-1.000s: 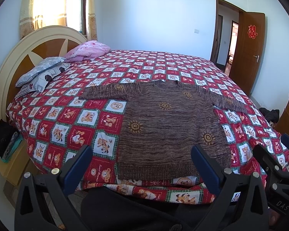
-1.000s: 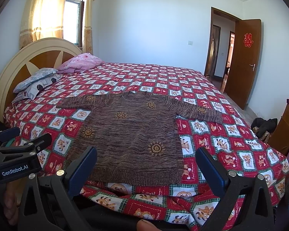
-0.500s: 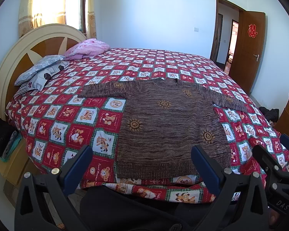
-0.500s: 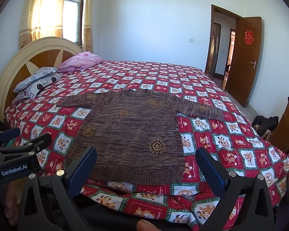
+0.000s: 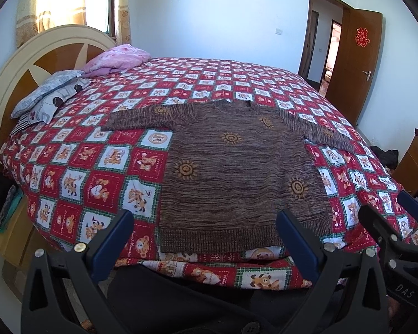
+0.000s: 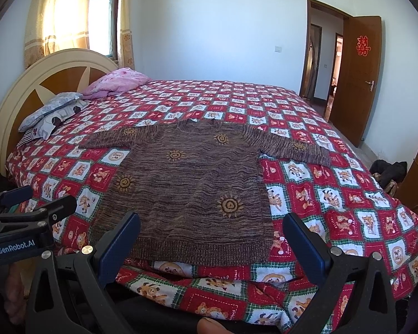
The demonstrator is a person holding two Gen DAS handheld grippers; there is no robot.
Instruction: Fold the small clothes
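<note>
Where hem nearest, sweater [image 5: 237, 172] collar-away

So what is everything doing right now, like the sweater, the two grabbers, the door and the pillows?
Brown sweater: spread flat on the bed, both sleeves out, not folded.
Left gripper: open, holding nothing, in front of the hem.
Right gripper: open, holding nothing, in front of the hem.
Door: open.
Pink pillow: lying by the headboard.
Grey pillow: lying by the headboard.
Curtain: drawn over part of the window.
</note>
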